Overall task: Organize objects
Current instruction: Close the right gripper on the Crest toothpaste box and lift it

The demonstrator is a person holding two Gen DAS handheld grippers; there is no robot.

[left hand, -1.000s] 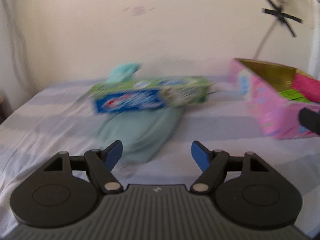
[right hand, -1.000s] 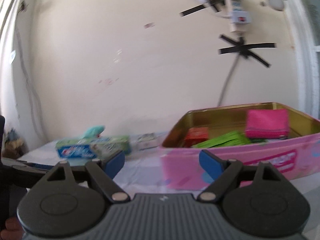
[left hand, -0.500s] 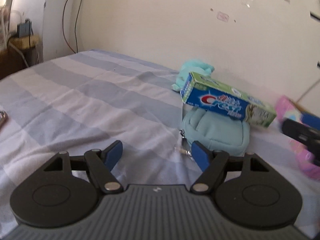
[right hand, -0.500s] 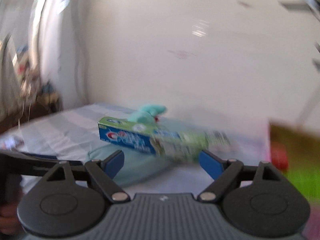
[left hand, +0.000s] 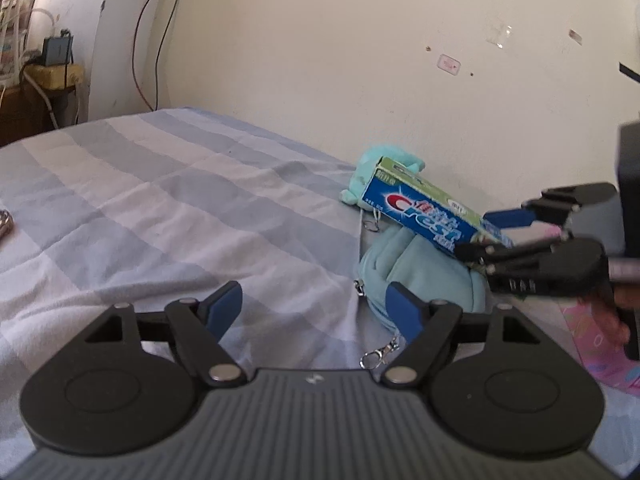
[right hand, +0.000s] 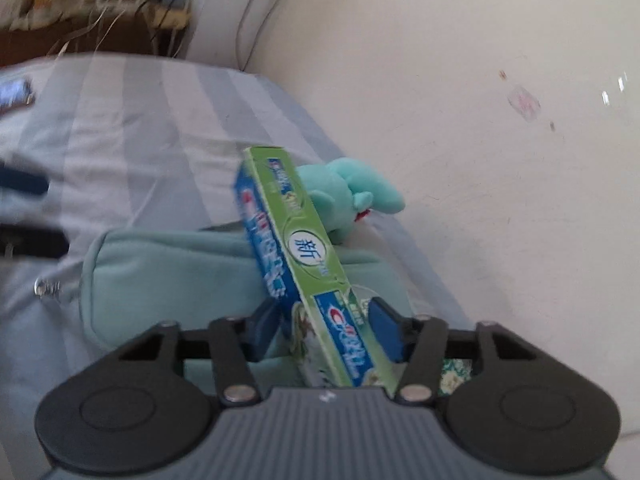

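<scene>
Toothpaste box (right hand: 304, 280) propped on teal pouch (right hand: 168, 276) near bed's wall edge; light, crushable card, best gripped across narrow sides; right gripper (right hand: 326, 334) just closed on near end, left gripper (left hand: 314, 310) open, empty

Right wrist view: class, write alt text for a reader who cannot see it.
The right gripper, jaws just closing, clamps the near end of a green and blue toothpaste box. The box lies across a pale teal pouch on a striped bedsheet, a teal plush toy behind.
</scene>
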